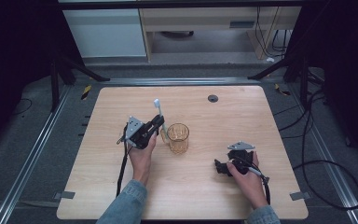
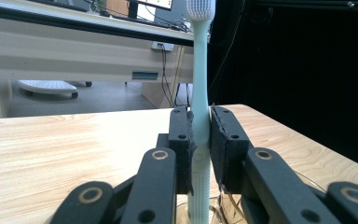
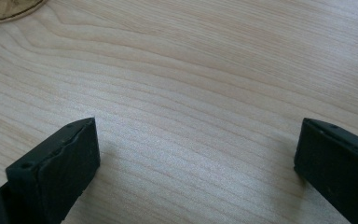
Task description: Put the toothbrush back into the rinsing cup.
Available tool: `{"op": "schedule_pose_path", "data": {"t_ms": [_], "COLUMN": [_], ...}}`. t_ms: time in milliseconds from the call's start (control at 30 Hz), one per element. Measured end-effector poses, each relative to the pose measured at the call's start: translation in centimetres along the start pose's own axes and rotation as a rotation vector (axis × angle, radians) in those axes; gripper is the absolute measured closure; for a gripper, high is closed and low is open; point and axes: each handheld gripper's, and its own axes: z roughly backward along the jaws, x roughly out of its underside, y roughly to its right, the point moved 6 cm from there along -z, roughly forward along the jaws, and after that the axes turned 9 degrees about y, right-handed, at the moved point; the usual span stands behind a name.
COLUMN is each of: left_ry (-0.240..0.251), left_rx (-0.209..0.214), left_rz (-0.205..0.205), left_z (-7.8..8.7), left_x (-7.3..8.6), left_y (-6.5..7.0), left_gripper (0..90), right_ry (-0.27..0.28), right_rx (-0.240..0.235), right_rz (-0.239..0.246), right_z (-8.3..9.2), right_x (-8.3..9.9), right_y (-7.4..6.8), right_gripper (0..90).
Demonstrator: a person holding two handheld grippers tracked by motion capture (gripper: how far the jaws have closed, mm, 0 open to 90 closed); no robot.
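Two grippers in use. Left gripper [image 1: 157, 123]: jaws clamped on pale green toothbrush [image 2: 200, 100], upright, bristles up, just beside amber tumbler [image 1: 178, 138]. Right gripper [image 3: 196, 158]: jaws spread, empty, resting on wooden table [image 1: 223, 116]. Step: carrying brush to tumbler. Next: lower handle inside, then release.

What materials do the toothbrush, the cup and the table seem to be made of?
Toothbrush: probably plastic, pale mint with a smooth matte handle and white bristles. Cup: clear amber, see-through and ribbed, so plastic or glass; I cannot tell which. Table: light wood or wood-look laminate, with visible grain lines.
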Motion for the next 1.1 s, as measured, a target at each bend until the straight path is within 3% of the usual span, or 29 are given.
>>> {"op": "schedule_pose_path", "data": {"t_ms": [1100], "left_ry": [-0.019], "left_rx": [0.009], "left_rz": [-0.015], "left_z": [0.1], "left_x": [1.4], "left_y": [0.0], "left_gripper": [78.4], "right_ry": [0.001], "right_rx": [-0.001], "right_rz": [0.005], "right_z": [0.0], "right_x": [0.0], "right_y": [0.0], "right_gripper": [0.4]}}
